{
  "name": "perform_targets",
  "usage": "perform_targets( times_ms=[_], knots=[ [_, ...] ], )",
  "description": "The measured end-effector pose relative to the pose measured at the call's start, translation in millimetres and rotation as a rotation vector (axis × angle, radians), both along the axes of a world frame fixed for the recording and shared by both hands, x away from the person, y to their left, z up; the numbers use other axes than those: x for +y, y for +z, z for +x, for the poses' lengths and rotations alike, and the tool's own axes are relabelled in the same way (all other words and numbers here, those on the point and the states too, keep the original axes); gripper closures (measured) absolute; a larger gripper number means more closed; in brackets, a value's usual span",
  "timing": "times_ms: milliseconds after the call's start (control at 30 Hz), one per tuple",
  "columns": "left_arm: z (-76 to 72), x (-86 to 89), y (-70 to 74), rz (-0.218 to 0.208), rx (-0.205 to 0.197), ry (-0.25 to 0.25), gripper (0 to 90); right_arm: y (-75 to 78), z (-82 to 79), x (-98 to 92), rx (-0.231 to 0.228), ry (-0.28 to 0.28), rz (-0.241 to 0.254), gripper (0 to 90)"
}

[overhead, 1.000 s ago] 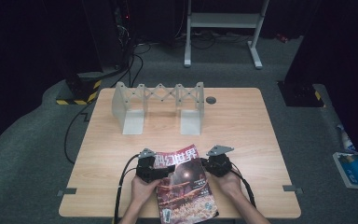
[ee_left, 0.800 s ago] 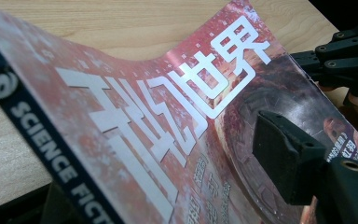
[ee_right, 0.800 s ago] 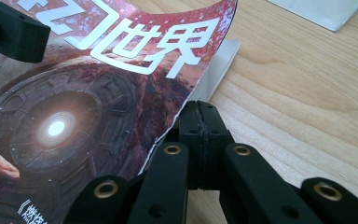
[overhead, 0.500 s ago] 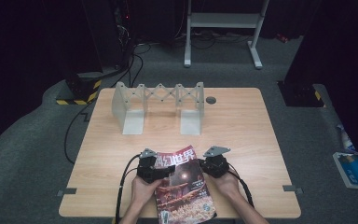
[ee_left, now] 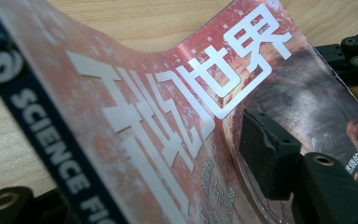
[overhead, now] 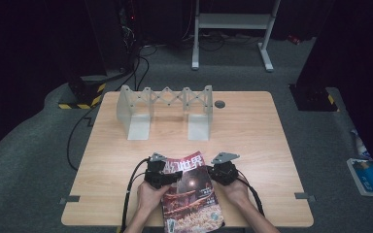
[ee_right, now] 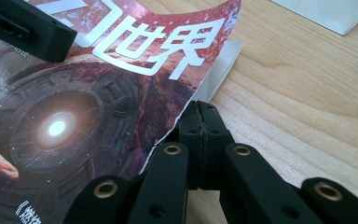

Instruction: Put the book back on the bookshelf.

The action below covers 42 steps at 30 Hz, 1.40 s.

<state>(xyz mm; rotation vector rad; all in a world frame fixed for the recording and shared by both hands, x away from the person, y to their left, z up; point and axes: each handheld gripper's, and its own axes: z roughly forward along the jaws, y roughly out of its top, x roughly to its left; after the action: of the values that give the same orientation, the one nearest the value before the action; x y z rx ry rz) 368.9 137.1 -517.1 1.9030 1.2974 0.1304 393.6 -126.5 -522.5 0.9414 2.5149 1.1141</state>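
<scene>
Closing lately over the magazine [overhead: 190,194] spine, left tool [overhead: 161,176] straddles it unclamped; right tool [overhead: 222,173] pinches its edge.

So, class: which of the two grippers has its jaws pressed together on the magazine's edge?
The right gripper: jaws shut on the magazine edge. The left gripper has a gap.

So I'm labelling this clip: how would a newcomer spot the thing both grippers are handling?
On the wooden table, look at the near edge, in front of the white expanding rack. The magazine lies there between two black grippers, set apart by its glossy red cover with large white Chinese characters.
</scene>
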Motion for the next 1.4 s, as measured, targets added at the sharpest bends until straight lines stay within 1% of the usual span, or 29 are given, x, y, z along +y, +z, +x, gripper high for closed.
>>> perform_targets(
  times_ms=[100, 167, 200, 300, 367, 533, 633, 733, 767, 800, 833, 933, 1033, 1067, 1100, 1167, 1300, 1400],
  knots=[
    [0.2, 0.6, -0.1, -0.008, 0.008, 0.01, 50.6, -0.4, -0.3, -0.2, 0.001, -0.003, 0.007, 89.4],
    [1.1, 2.0, 0.3, -0.006, 0.019, 0.01, 54.3, -0.4, -0.5, -0.2, -0.001, -0.003, 0.007, 89.4],
    [1.3, 2.3, 0.4, -0.016, 0.03, 0.013, 55.8, -0.5, -0.7, 0.0, -0.003, -0.004, 0.006, 89.3],
    [2.3, 3.8, 0.5, -0.027, 0.051, 0.018, 60.6, -0.8, -1.0, -0.2, -0.007, -0.005, 0.007, 89.1],
    [1.8, 4.0, 0.9, -0.039, 0.056, 0.022, 63.4, -0.9, -1.2, -0.3, -0.006, -0.008, 0.009, 89.0],
    [0.1, 5.1, 4.6, -0.07, 0.047, 0.031, 71.2, -1.2, -2.3, -1.1, -0.009, -0.004, 0.012, 88.1],
    [-0.5, 6.1, 5.6, -0.086, 0.039, 0.032, 73.8, -1.7, -3.7, -2.0, -0.009, -0.006, 0.018, 87.5],
    [-1.2, 7.3, 7.1, -0.099, 0.033, 0.027, 75.5, -2.1, -3.9, -2.7, -0.009, -0.004, 0.023, 86.8],
    [-1.4, 7.6, 7.6, -0.109, 0.033, 0.028, 76.0, -2.1, -3.8, -3.2, -0.012, -0.001, 0.022, 86.3],
    [-1.1, 9.1, 7.9, -0.11, 0.03, 0.019, 76.6, -2.2, -4.2, -3.4, -0.009, -0.004, 0.026, 85.6],
    [-1.5, 9.1, 8.6, -0.123, 0.035, 0.022, 77.3, -2.1, -4.5, -3.9, -0.005, -0.004, 0.027, 84.6],
    [-2.5, 10.6, 10.9, -0.132, 0.027, 0.01, 78.1, -1.8, -5.3, -6.1, -0.002, 0.0, 0.04, 81.7],
    [-3.3, 12.9, 12.7, -0.157, 0.017, -0.003, 78.9, -2.1, -6.0, -8.8, -0.004, 0.001, 0.049, 79.1],
    [-4.0, 13.2, 13.4, -0.173, 0.016, -0.003, 79.2, -2.1, -6.8, -9.8, 0.0, -0.003, 0.048, 78.6],
    [-4.3, 14.5, 14.0, -0.177, 0.005, -0.012, 79.5, -2.3, -6.7, -11.2, -0.008, 0.001, 0.047, 78.0],
    [-5.1, 15.2, 15.1, -0.188, 0.001, -0.015, 79.9, -2.3, -7.8, -14.9, -0.011, -0.009, 0.049, 76.9],
    [-6.7, 16.3, 18.2, -0.215, 0.002, -0.027, 80.8, -0.8, -8.1, -27.0, -0.021, -0.031, 0.064, 73.9],
    [-7.9, 17.2, 20.5, -0.237, -0.002, -0.036, 81.5, -0.4, -6.6, -35.1, -0.027, -0.051, 0.064, 68.7]
  ],
)
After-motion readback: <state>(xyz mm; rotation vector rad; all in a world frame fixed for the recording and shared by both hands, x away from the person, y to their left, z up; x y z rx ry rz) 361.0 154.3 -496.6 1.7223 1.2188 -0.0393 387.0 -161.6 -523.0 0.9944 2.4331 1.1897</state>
